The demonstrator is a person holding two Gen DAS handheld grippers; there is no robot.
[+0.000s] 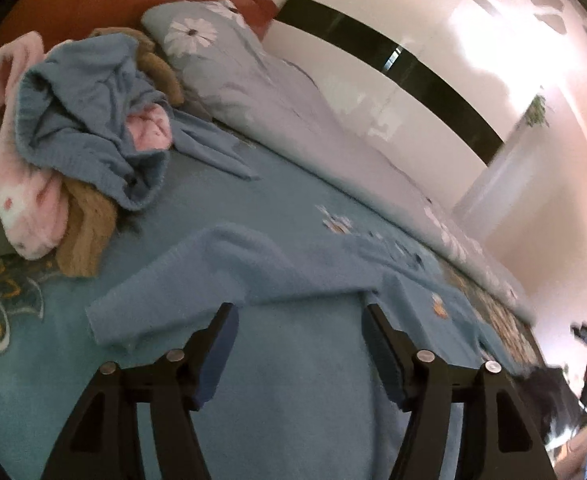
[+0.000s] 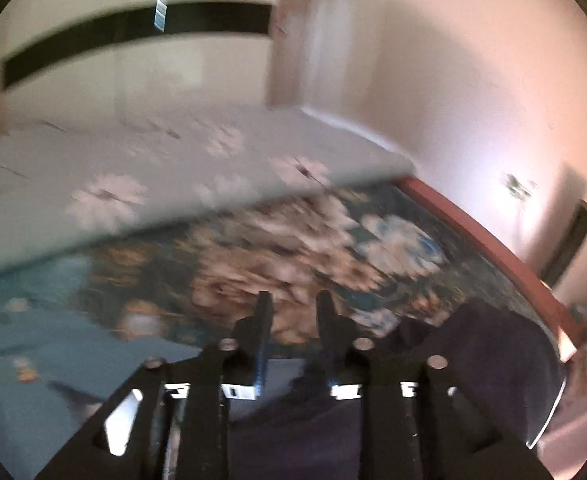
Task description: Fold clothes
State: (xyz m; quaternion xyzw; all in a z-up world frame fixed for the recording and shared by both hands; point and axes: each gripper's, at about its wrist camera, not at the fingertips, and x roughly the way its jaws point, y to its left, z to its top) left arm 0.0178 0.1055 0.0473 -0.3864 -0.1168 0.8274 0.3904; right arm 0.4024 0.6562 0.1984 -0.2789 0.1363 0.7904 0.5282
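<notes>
**A:** Where does the garment lie from your tongs?

**B:** In the left wrist view, the pale blue fuzzy knit sweater [image 1: 293, 280] is spread flat on the blue flowered bedspread [image 1: 253, 208], directly ahead of your left gripper [image 1: 299, 310]. Its fingers stand spread wide with nothing between them, and their tips sit right at the sweater's near edge.

**A:** And its long axis?

**B:** One sleeve [image 1: 165, 292] runs from the centre of the frame down toward the lower left, with the cuff ending just left of your left-hand finger. The body stretches off to the right, so the sweater lies crosswise to your fingers, not along them.

**A:** What about your other hand?

**B:** Your right gripper [image 2: 291, 300] is held partly apart, narrower than the left, and grips nothing. It points over the dark flowered part of the bedspread at mid-frame. A dark navy cloth [image 2: 473, 360] lies at the lower right beneath it; the picture is too blurred to say what it is.

**A:** So which hand is nearer?

**B:** Your left, I judge. The heap of blue, pink and brown clothes [image 1: 81, 140] at the upper left lies well apart from both.
</notes>
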